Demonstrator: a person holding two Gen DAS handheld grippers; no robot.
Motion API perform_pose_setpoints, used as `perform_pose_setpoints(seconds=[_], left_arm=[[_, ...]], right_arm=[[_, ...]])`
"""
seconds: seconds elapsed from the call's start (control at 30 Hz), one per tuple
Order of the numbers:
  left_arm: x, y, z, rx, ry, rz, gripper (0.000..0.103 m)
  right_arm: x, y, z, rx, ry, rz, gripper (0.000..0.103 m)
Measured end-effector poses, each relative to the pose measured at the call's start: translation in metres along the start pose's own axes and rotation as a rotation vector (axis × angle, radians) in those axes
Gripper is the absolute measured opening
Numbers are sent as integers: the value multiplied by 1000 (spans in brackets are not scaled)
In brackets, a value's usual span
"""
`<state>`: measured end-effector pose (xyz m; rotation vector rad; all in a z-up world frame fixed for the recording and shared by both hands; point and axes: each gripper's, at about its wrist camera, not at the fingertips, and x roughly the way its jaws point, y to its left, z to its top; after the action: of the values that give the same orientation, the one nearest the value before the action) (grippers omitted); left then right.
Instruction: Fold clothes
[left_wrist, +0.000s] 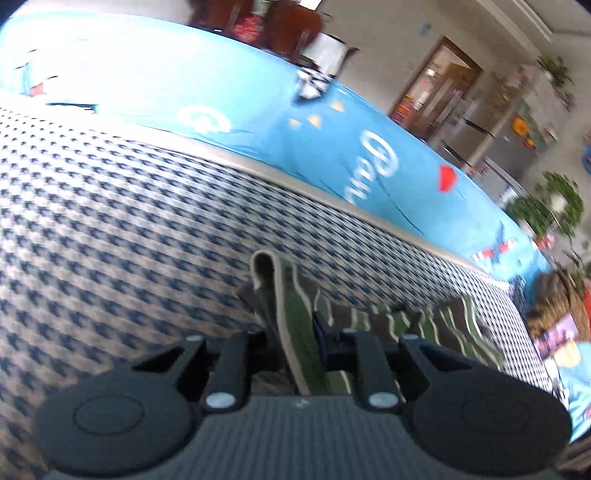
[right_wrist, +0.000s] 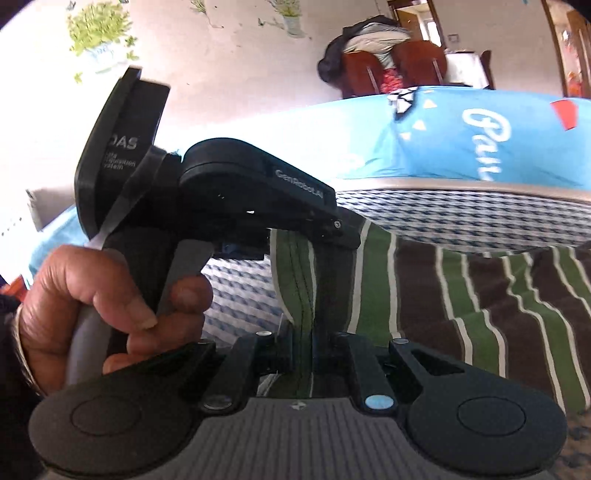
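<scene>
Your left tool (left_wrist: 295, 332) pinched tight on the striped garment (right_wrist: 461, 295), your right tool (right_wrist: 306, 343) clamping its green edge, houndstooth cloth (left_wrist: 129, 221) beneath

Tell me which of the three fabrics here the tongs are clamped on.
The green, brown and white striped garment. Both left tongs and right tongs pinch its edge; the blue-and-white houndstooth cloth and turquoise printed sheet lie flat underneath, ungripped.

Both grippers black plastic with round side discs, silver pivot screws and ribbed grey top plate, right gripper (right_wrist: 301, 354) with one blue-capped screw, left gripper (left_wrist: 295, 332) marked "GenRobot.AI" and "DAS" in white, grey handle; hand (right_wrist: 92, 314) with thin bangle at wrist.
</scene>
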<state>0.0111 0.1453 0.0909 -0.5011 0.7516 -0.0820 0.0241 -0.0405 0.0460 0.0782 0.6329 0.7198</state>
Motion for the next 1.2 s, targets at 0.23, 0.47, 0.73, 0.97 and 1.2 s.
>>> perform_pose_setpoints(seconds=[0.23, 0.47, 0.73, 0.97, 1.2], left_arm=[[-15, 33, 10, -73, -59, 239, 29], [-30, 34, 11, -112, -140, 307, 67], [1, -17, -3, -10, -19, 199, 84], [37, -54, -20, 150, 109, 157, 88], [73, -60, -27, 169, 189, 148, 88]], right_arm=[[33, 27, -1, -85, 47, 38, 19], [8, 15, -26, -96, 95, 44, 23], [-31, -25, -47, -91, 111, -97, 38], [-29, -40, -51, -18, 89, -158, 38], [-4, -28, -44, -47, 54, -182, 38]])
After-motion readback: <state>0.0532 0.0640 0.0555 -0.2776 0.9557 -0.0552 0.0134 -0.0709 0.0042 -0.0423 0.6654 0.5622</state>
